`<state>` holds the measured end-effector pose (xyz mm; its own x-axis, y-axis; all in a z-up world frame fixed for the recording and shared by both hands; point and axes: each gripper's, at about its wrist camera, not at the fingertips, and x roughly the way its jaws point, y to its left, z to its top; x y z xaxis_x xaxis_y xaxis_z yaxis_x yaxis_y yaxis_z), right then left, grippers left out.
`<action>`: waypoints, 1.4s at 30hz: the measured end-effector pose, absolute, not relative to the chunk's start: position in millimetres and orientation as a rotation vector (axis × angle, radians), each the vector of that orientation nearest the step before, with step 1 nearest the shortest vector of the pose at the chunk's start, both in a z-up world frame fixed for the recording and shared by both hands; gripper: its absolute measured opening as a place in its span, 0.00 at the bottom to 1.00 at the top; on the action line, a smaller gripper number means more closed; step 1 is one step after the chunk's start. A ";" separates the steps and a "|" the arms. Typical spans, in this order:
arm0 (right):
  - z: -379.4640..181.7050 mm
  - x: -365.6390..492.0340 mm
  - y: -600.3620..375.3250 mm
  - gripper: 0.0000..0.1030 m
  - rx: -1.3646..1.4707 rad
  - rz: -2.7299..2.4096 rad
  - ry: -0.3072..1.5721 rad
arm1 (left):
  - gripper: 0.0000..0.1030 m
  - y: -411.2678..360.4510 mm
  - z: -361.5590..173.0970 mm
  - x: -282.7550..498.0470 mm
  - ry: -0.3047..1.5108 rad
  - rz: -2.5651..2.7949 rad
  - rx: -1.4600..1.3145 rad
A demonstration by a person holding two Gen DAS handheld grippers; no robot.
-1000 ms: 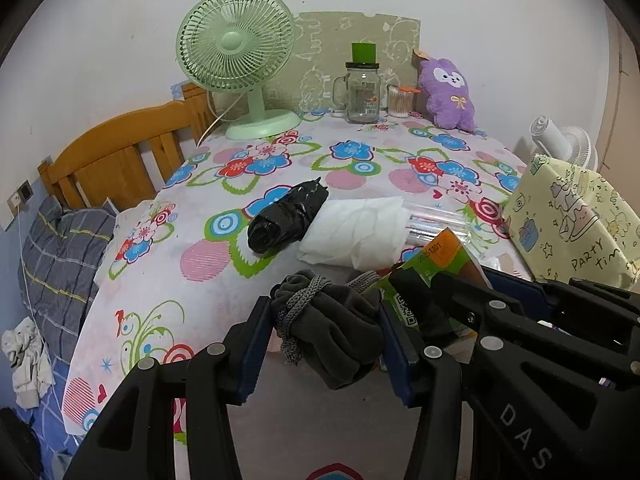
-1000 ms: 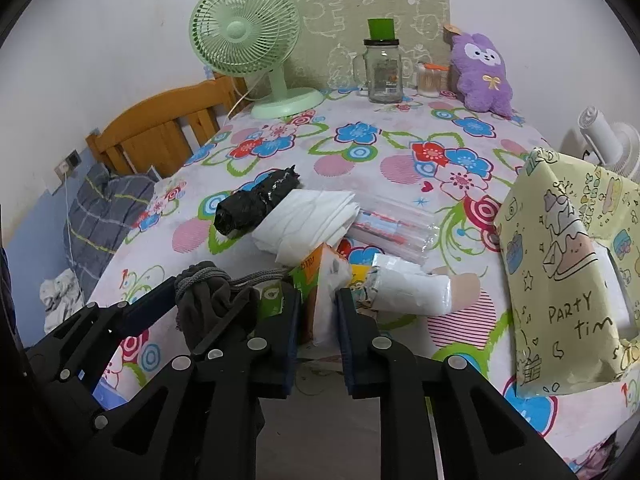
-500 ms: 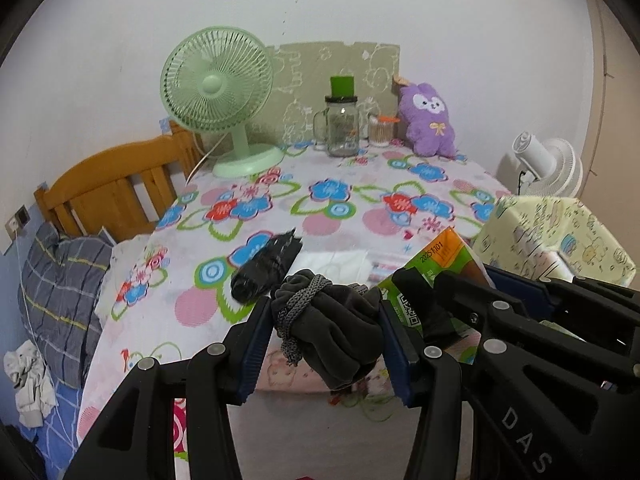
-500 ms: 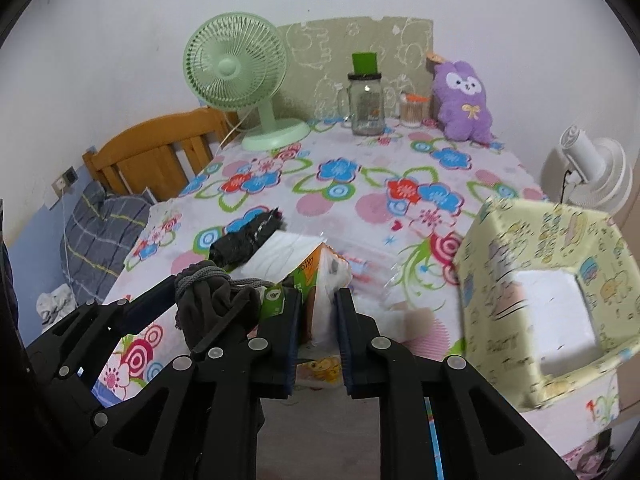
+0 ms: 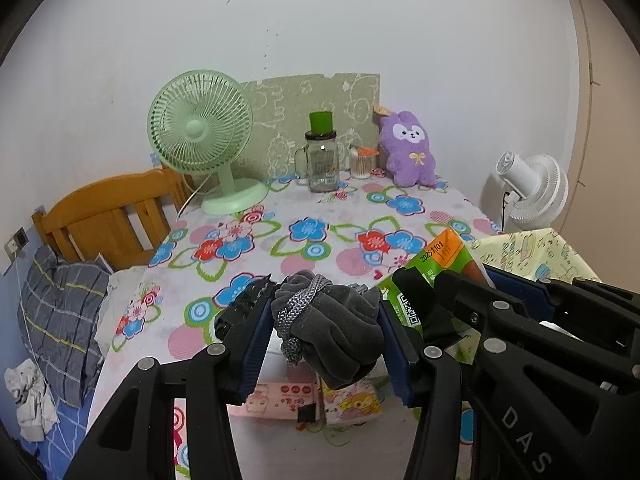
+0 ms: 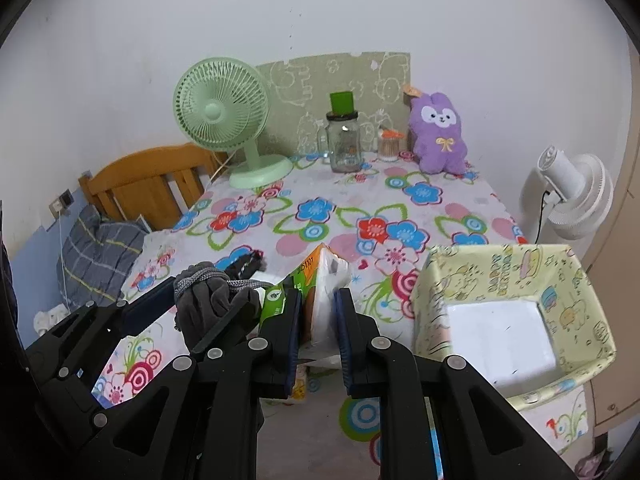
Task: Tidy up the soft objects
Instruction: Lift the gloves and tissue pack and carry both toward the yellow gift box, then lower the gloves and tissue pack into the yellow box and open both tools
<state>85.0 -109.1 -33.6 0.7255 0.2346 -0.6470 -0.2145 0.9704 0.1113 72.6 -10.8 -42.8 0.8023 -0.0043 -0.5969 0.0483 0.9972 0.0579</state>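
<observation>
My left gripper (image 5: 326, 320) is shut on a rolled grey cloth bundle (image 5: 332, 324) tied with a grey cord, held above the near table edge; the bundle also shows in the right wrist view (image 6: 208, 304). My right gripper (image 6: 318, 312) is shut on a green and orange tissue pack (image 6: 316, 280), right beside the left gripper; the pack also shows in the left wrist view (image 5: 436, 264). A yellow cartoon-print fabric box (image 6: 504, 280) stands open at the table's right, just right of the right gripper. A black bundle (image 6: 246, 266) lies on the table behind the grippers.
On the floral tablecloth (image 6: 340, 208) at the back stand a green desk fan (image 6: 228, 120), a glass jar with green lid (image 6: 344, 140), a small cup (image 6: 390, 146) and a purple plush (image 6: 438, 136). A white fan (image 6: 576, 196) stands right; a wooden headboard (image 6: 148, 184) left.
Both grippers have risen and pulled back from the table with their loads. The white cloth and other items on the table have dropped out of view behind them. The fabric box's opening now shows.
</observation>
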 end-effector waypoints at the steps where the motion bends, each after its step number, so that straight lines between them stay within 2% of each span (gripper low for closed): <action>1: -32.3 85.1 -110.9 0.19 0.032 0.246 0.715 | 0.52 -12.8 -41.4 72.6 0.637 -0.029 0.071; 23: -14.5 96.8 -174.9 0.19 0.054 0.200 0.660 | 0.52 -74.0 -27.0 89.7 0.601 -0.068 0.070; 42: -18.6 114.5 -237.7 0.19 0.044 0.104 0.644 | 0.52 -133.3 -35.9 119.0 0.601 -0.170 0.096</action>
